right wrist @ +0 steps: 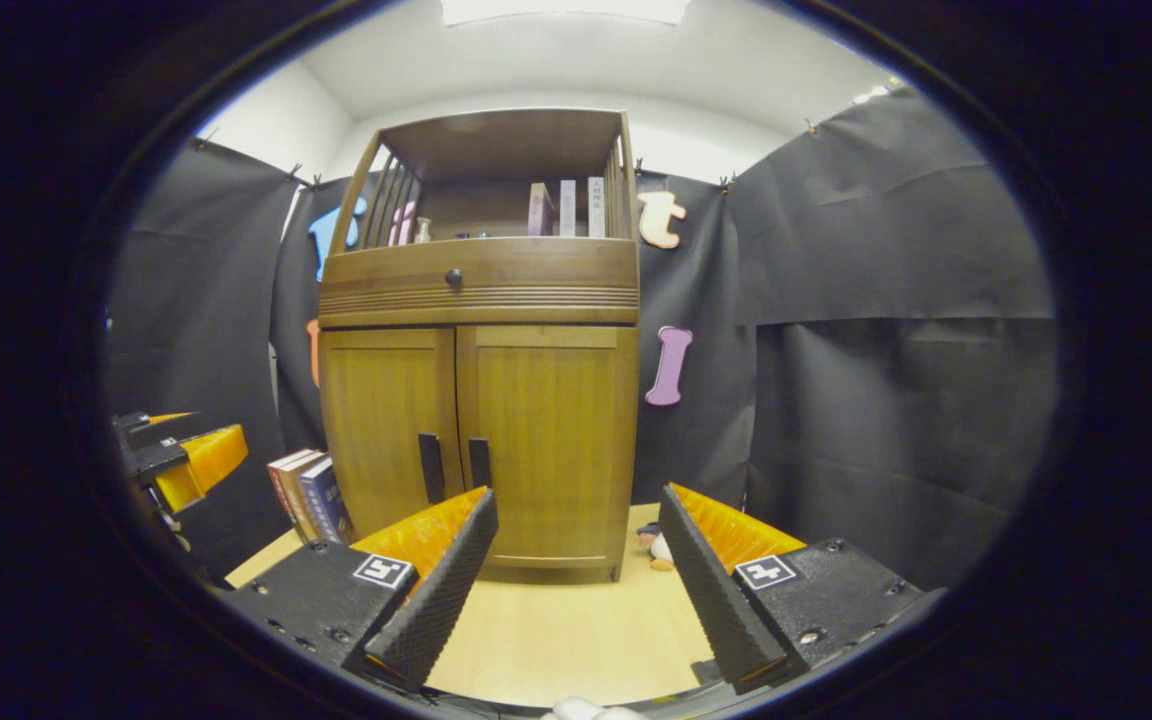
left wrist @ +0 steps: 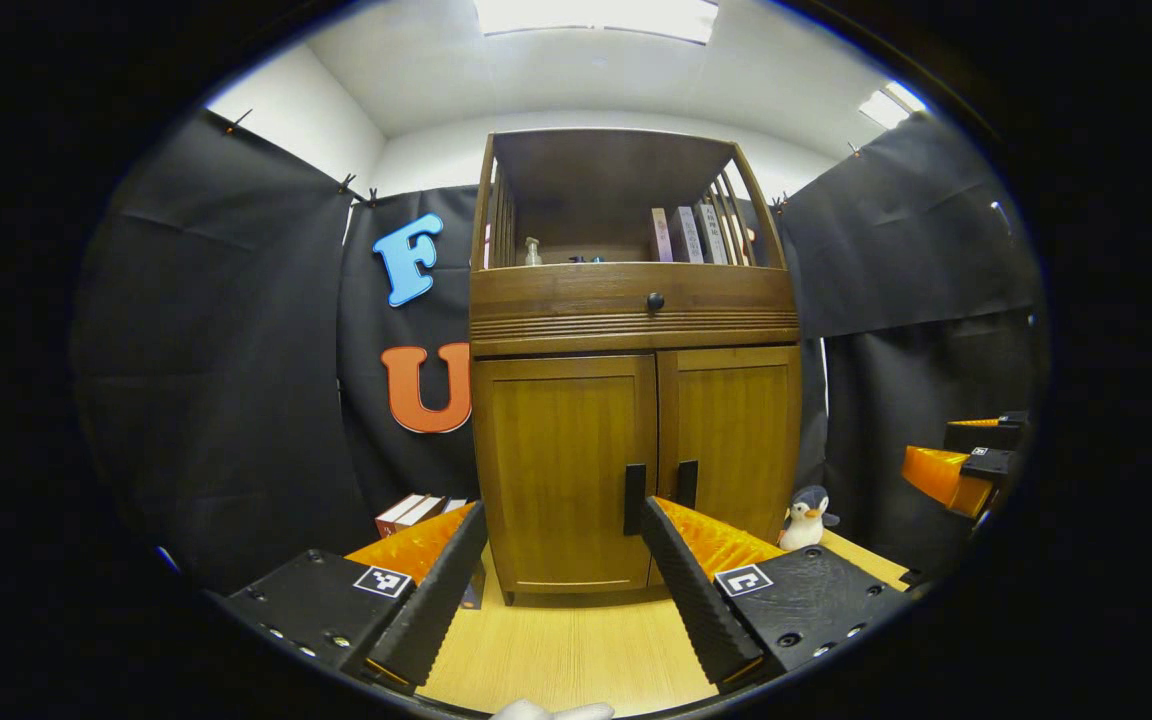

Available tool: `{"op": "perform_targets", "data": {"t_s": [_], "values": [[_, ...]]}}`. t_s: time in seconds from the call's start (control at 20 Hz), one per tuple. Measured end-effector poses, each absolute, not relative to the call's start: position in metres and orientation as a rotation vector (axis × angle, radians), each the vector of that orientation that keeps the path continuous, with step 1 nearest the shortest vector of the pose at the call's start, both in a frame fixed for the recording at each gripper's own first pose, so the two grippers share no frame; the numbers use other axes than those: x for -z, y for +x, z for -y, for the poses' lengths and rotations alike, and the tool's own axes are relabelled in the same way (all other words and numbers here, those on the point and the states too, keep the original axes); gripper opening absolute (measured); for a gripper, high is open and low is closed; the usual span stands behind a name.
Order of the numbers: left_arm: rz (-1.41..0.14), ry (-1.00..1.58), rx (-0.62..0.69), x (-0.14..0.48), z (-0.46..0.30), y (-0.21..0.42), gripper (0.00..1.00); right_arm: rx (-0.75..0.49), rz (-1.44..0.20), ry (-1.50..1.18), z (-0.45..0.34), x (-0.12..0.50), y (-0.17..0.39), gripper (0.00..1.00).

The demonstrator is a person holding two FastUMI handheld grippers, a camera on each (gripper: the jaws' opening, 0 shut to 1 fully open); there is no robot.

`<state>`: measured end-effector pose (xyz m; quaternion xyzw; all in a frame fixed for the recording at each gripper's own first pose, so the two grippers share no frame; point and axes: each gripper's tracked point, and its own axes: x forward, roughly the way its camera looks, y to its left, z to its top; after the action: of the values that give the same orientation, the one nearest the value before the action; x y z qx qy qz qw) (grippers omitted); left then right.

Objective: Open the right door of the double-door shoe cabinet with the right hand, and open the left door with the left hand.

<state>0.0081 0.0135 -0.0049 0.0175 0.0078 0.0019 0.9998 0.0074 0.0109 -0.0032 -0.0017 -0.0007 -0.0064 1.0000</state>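
Both hand-held grippers, left (left wrist: 564,520) and right (right wrist: 576,505), gape empty; books (right wrist: 304,492) and penguin (left wrist: 806,518) flank the shut cabinet (left wrist: 636,450).

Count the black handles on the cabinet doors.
2. One handle stands at the left door's inner edge, the other handle at the right door's inner edge, side by side at the centre seam.

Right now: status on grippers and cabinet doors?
Left gripper open, right gripper open, both short of the shoe cabinet. Left door and right door shut, handles untouched. Nothing blocking.
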Motion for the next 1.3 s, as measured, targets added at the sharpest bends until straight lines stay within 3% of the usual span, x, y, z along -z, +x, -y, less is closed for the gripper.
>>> {"op": "perform_targets", "data": {"t_s": [0.7, 1.3], "values": [[-0.035, 0.007, -0.003, 0.008, -0.024, 0.000, 0.94, -0.032, -0.037, -0.033, -0.036, 0.025, 0.050, 1.00], [-0.056, 0.065, -0.084, 0.003, -0.006, 0.007, 0.94, -0.153, -0.095, -0.078, -0.059, 0.059, 0.181, 1.00]]}}
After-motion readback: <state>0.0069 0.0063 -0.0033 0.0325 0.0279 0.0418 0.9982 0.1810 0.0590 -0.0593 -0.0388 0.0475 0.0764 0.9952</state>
